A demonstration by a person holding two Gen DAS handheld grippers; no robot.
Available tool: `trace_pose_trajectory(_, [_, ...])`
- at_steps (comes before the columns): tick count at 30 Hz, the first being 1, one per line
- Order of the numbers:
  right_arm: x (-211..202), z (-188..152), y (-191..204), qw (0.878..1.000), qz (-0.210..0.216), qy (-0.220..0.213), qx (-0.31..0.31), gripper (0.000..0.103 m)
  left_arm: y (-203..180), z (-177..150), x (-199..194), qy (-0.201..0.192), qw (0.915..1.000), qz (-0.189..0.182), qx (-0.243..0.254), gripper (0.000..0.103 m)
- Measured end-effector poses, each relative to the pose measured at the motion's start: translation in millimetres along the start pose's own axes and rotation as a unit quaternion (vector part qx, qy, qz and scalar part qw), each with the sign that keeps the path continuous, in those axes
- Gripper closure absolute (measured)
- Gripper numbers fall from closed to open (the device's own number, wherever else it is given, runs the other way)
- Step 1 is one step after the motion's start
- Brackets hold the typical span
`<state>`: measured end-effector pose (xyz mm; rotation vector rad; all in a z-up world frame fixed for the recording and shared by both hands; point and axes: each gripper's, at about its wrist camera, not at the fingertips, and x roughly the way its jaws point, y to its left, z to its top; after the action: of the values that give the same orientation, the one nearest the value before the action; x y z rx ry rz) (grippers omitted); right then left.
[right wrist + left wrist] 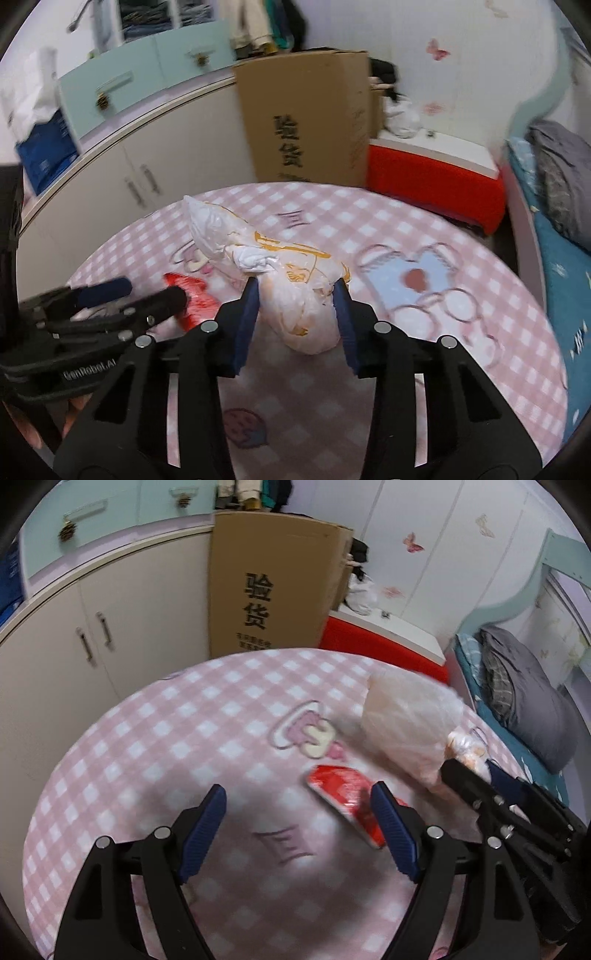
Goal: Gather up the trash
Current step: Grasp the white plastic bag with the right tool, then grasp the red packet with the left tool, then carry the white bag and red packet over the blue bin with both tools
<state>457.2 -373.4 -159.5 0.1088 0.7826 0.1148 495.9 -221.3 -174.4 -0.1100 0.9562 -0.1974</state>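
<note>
A crumpled white and orange plastic bag [295, 280] lies on the round table with the pink checked cloth [406, 221]. My right gripper [297, 295] is shut on the bag's near end, a blue pad pressing each side. To the bag's left lies a flat red packet [340, 786]. My left gripper [299, 805] hangs open just above the cloth, and its right finger covers part of the packet's edge. Nothing sits between its pads. From the right wrist, the left gripper [151, 291] shows at the left, beside the red packet [195, 291]. The bag [406, 723] shows blurred from the left wrist.
A tall cardboard box [273, 583] stands behind the table, with a red and white box [380, 642] to its right. Cream cupboard doors [74, 646] run along the left. A bed with grey bedding [517, 686] is at the right.
</note>
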Motion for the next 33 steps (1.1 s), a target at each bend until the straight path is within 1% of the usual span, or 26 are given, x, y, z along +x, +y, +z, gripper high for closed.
trace_pose_trajectory(1, [-3,1,-5,1.0,-0.005,-0.003,0.011,0.063,-4,0,3,0.002,1.0,-0.002,0.002,0.024])
trace_pose_trajectory(3, [-9,2,-15,0.999,-0.01,-0.007,0.032,0.063,-12,1,6,-0.001,0.9999,0.007,0.01,0.024])
trace_pose_trajectory(5, [-14,1,-18,0.999,-0.013,-0.01,0.036,0.063,-20,1,10,-0.001,0.9996,0.016,0.025,0.024])
trace_pose_trajectory(6, [-15,-1,-18,0.999,-0.012,-0.01,0.036,0.063,-23,1,12,0.0,0.9991,0.026,0.034,0.024])
trace_pose_trajectory(7, [-16,-2,-17,0.999,-0.009,-0.01,0.034,0.063,-26,0,12,-0.001,0.9987,0.032,0.04,0.026])
trace_pose_trajectory(8, [-16,-3,-16,0.999,-0.007,-0.008,0.033,0.063,-28,0,12,-0.003,0.9983,0.036,0.047,0.034])
trace_pose_trajectory(9, [-16,-4,-14,0.999,-0.006,-0.007,0.032,0.063,-30,-1,11,-0.005,0.9978,0.038,0.053,0.038])
trace_pose_trajectory(10, [-16,-4,-13,0.999,-0.004,-0.007,0.032,0.063,-33,-2,10,-0.005,0.9971,0.037,0.066,0.05])
trace_pose_trajectory(11, [-16,-5,-11,0.999,-0.001,-0.005,0.032,0.063,-36,-3,9,-0.002,0.9968,0.028,0.075,0.057])
trace_pose_trajectory(12, [-16,-5,-9,1.0,0.0,-0.005,0.031,0.063,-38,-3,9,0.001,0.9967,0.027,0.076,0.059])
trace_pose_trajectory(13, [-17,-6,-6,1.0,0.001,-0.005,0.029,0.063,-38,-3,7,0.006,0.9971,0.019,0.074,0.067])
trace_pose_trajectory(14, [-18,-7,-3,1.0,0.002,-0.005,0.029,0.063,-37,-2,6,0.01,0.9973,0.009,0.072,0.071])
trace_pose_trajectory(17, [-25,-10,5,1.0,0.004,-0.007,0.027,0.063,-28,-6,-2,0.015,0.9977,-0.008,0.066,0.078])
trace_pose_trajectory(19, [-32,-14,11,1.0,0.009,-0.009,0.027,0.063,-20,-10,-14,0.016,0.9975,-0.024,0.064,0.081])
trace_pose_trajectory(22, [-43,-21,23,1.0,0.013,-0.012,0.024,0.063,-9,-20,-31,0.008,0.9971,-0.032,0.069,0.083])
trace_pose_trajectory(25, [-56,-26,34,0.999,0.02,-0.016,0.026,0.063,5,-31,-51,0.003,0.997,-0.044,0.063,0.084])
trace_pose_trajectory(30, [-86,-41,66,0.999,0.033,-0.031,0.02,0.063,37,-51,-88,-0.009,0.9973,-0.055,0.048,0.084])
trace_pose_trajectory(33, [-103,-50,85,0.998,0.04,-0.04,0.016,0.063,57,-68,-115,-0.021,0.9973,-0.055,0.044,0.084])
